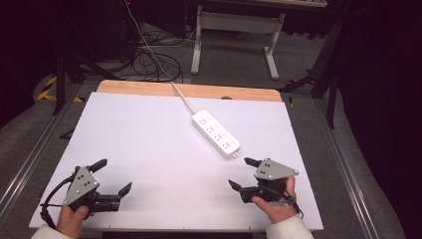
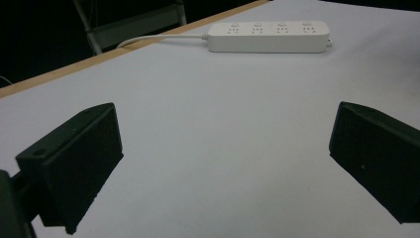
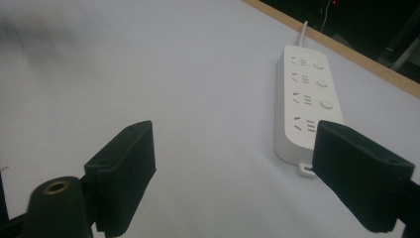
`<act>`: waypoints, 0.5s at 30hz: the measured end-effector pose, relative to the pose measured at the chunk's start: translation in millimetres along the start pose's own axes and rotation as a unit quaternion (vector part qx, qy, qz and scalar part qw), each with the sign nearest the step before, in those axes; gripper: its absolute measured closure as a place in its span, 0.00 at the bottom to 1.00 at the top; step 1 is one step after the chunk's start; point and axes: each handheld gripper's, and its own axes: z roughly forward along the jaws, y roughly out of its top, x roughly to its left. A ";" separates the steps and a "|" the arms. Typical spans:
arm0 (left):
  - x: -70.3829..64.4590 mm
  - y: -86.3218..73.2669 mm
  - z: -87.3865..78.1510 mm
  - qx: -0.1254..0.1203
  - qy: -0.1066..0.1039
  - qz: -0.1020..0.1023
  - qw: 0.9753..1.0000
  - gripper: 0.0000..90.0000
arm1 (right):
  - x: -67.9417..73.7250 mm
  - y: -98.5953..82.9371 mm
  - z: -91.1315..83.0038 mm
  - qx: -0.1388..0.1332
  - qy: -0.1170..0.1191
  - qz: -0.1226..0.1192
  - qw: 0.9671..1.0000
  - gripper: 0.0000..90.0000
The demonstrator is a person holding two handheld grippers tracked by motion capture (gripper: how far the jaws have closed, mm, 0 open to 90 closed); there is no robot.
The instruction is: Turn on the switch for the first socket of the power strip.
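While power strip [image 1: 216, 133] lies flat right of table [image 1: 124, 149] centre, cord [image 1: 181, 95] trailing over far edge, left gripper [image 1: 113, 175] and right gripper [image 1: 238, 173] sit near front edge, jaws wide apart, empty. Likely rigid, light, smooth plastic; pinch across narrow width, mid-body.

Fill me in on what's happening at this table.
A person holds a two-jaw gripper in each hand over a white table. The left gripper and the right gripper both hang near the front edge with jaws open, holding nothing. A white power strip lies untouched farther back, its cord running off the far edge. The right gripper is the nearer one to it.
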 end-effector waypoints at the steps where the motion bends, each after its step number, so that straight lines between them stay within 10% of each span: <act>1: -0.1 -0.1 0.0 -0.001 0.000 -0.002 1.000 0.01 | -1.6 4.2 1.4 0.001 0.000 -0.003 1.000 0.20; 15: 0.1 -0.3 0.1 -0.001 0.002 0.000 1.000 0.01 | -15.8 28.4 12.1 0.013 0.000 -0.010 1.000 0.20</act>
